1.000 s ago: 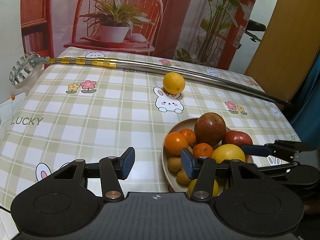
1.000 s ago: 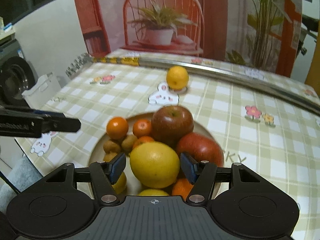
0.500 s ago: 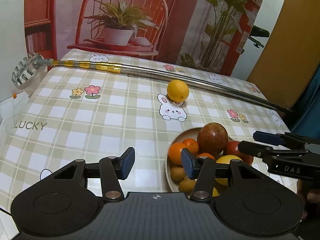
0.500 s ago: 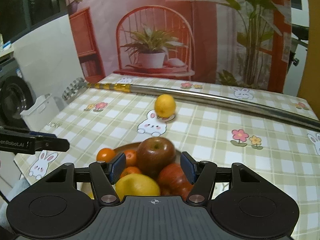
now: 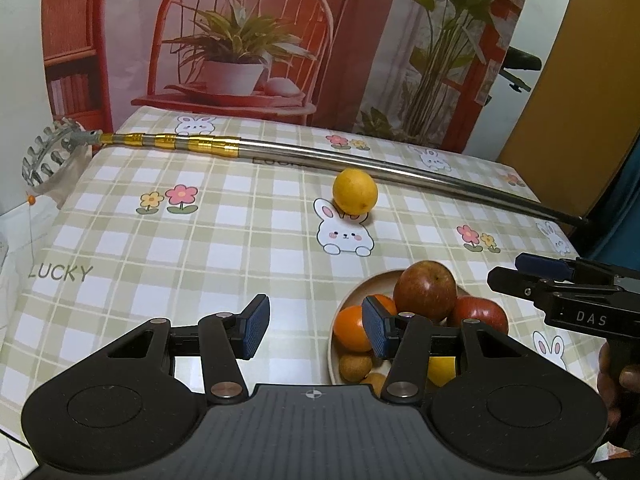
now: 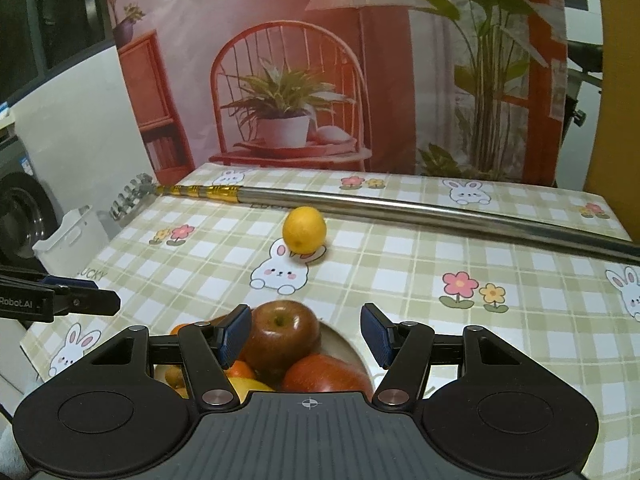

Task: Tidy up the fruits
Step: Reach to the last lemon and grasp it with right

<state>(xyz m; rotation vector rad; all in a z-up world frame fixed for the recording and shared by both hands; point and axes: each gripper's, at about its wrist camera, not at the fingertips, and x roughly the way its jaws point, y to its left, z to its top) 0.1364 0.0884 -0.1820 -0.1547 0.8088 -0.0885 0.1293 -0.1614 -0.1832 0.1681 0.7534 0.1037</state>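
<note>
A round yellow fruit (image 5: 355, 191) alone on the checked tablecloth (image 5: 160, 240), touching the ears of a printed bunny (image 5: 344, 232). Also plain in the right wrist view (image 6: 304, 230). Well apart from the plate, farther back on the table. Just behind it, a long shiny metal pole (image 5: 360, 160) with gold rings near one end, lying across the table. At that end, a round toothed metal head (image 5: 46, 156) sticking out past the table edge.

Closer in, a tan plate (image 5: 362, 286) piled with fruit. On top, a big dark red apple (image 5: 425, 290), upright, stem dimple up in the right wrist view (image 6: 280, 340). Beside it, a second red apple (image 5: 478, 314), touching the first. Two small oranges (image 5: 350, 328) on the left side of the pile. Under those, little brown round fruits (image 5: 355, 367). A bit of yellow fruit (image 5: 440, 370) low down, mostly hidden.

Left gripper (image 5: 311, 332) spread wide, nothing between the blue pads (image 5: 256, 326), hanging over the near left edge of the plate. Right gripper (image 6: 306, 340) spread wide too, holding nothing, hanging over the plate with the big apple showing between its fingers. Seen from the left wrist as a black tool at the right edge, with part of a hand (image 5: 618, 376) on its handle.

Behind the table, a backdrop with a red chair (image 5: 240, 40) and potted plant (image 5: 236, 52).
</note>
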